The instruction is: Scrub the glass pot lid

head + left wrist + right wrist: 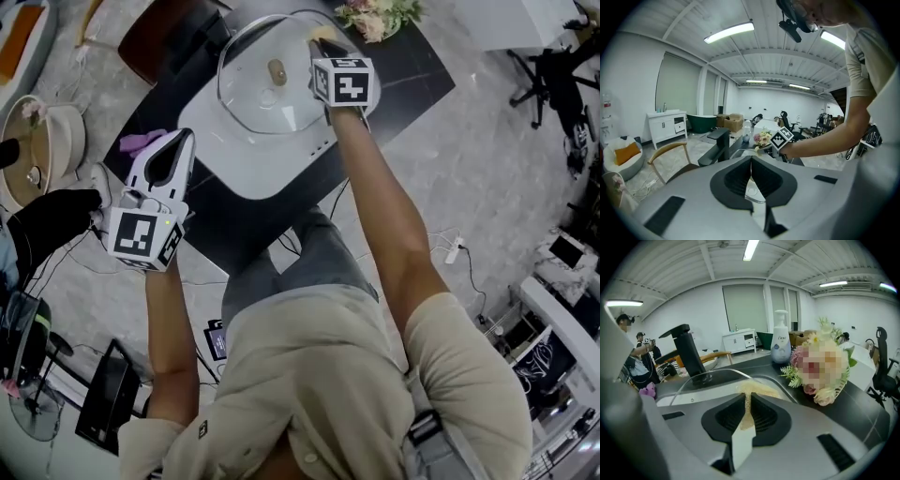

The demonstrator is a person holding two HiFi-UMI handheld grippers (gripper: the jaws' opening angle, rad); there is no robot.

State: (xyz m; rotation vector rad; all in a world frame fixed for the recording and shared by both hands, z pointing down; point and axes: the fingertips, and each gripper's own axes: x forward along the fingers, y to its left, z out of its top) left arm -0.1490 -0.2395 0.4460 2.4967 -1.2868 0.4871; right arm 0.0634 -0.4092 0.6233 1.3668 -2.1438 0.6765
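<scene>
The glass pot lid (267, 89) lies in the white sink (253, 169), with its knob (277, 71) near the middle. My right gripper (325, 45) is at the lid's far right rim, shut on a yellowish scrub pad (752, 390) that rests against the rim of the glass pot lid (717, 375). My left gripper (174, 142) hovers over the dark counter left of the sink, apart from the lid. The left gripper (751, 160) is shut, with nothing between its fingers.
A black faucet (689, 352) stands behind the sink. A white pump bottle (780, 339) and a flower bouquet (820, 366) sit on the dark counter (412, 75) to the right. A purple thing (141, 142) lies by my left gripper. A wooden chair (665, 154) stands beyond the counter.
</scene>
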